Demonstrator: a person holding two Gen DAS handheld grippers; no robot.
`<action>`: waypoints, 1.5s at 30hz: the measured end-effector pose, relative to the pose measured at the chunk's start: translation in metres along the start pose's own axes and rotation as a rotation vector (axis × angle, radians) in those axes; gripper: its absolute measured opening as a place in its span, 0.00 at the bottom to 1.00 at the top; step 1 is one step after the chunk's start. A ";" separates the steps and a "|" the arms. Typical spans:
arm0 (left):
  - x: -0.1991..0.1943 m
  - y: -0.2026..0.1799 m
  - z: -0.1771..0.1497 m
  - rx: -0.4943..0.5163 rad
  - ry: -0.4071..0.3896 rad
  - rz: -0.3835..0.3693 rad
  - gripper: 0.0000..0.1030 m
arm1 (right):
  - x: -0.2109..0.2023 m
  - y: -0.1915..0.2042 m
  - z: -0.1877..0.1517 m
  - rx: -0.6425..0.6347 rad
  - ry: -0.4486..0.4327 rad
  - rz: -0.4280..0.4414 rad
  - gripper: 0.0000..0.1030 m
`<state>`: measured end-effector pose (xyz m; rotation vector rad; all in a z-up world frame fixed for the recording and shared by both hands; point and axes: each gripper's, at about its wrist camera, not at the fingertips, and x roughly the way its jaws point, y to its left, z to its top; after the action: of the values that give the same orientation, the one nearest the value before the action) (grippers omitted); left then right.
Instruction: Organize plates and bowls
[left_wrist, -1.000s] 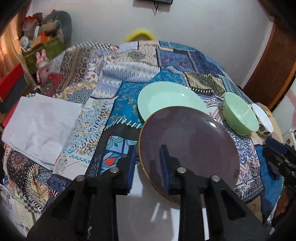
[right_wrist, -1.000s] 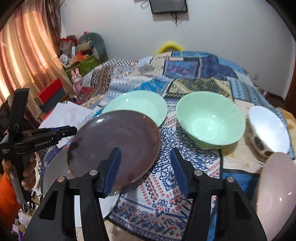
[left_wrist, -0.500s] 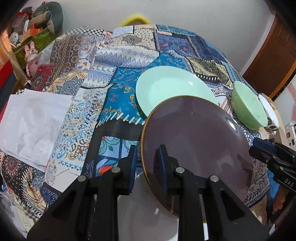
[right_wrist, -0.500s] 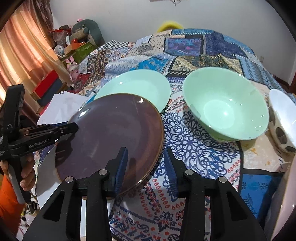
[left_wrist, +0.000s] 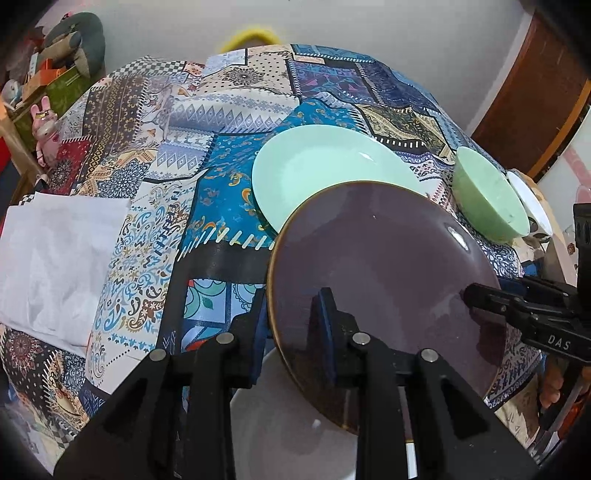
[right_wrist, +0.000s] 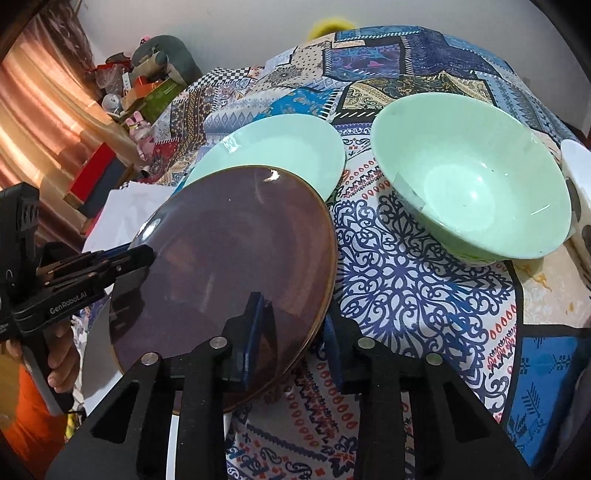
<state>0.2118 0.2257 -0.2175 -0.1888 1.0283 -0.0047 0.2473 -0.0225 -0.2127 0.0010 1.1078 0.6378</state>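
Note:
A dark brown plate (left_wrist: 384, 280) is held tilted above the patchwork cloth. My left gripper (left_wrist: 295, 325) is shut on its near left rim. My right gripper (right_wrist: 291, 332) straddles the plate's (right_wrist: 229, 266) right rim with its jaws nearly closed on it; it also shows at the plate's right edge in the left wrist view (left_wrist: 517, 306). A mint green plate (left_wrist: 325, 173) lies just behind the brown one. A mint green bowl (right_wrist: 469, 192) stands to the right, with a white bowl (right_wrist: 576, 173) beyond it. A white plate (left_wrist: 295, 428) lies under the brown one.
A white paper sheet (left_wrist: 51, 258) lies at the left of the cloth. Boxes and toys (right_wrist: 140, 96) stand by the curtain at far left. A wooden door (left_wrist: 532, 107) is at the far right.
The right gripper has moved in and narrowed its jaws around the brown plate's right rim. The left gripper keeps its hold; the plate has tilted and shifted slightly toward the green plate.

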 end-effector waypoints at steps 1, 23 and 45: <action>-0.001 0.000 0.000 -0.004 0.000 -0.002 0.24 | -0.001 0.000 -0.001 -0.003 -0.002 -0.001 0.27; -0.040 -0.026 -0.021 0.013 -0.040 0.026 0.25 | -0.040 0.003 -0.014 -0.013 -0.097 -0.004 0.27; -0.095 -0.089 -0.049 0.049 -0.065 -0.006 0.25 | -0.103 -0.015 -0.051 -0.005 -0.184 0.001 0.27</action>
<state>0.1284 0.1397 -0.1472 -0.1463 0.9616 -0.0292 0.1823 -0.0997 -0.1552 0.0547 0.9285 0.6287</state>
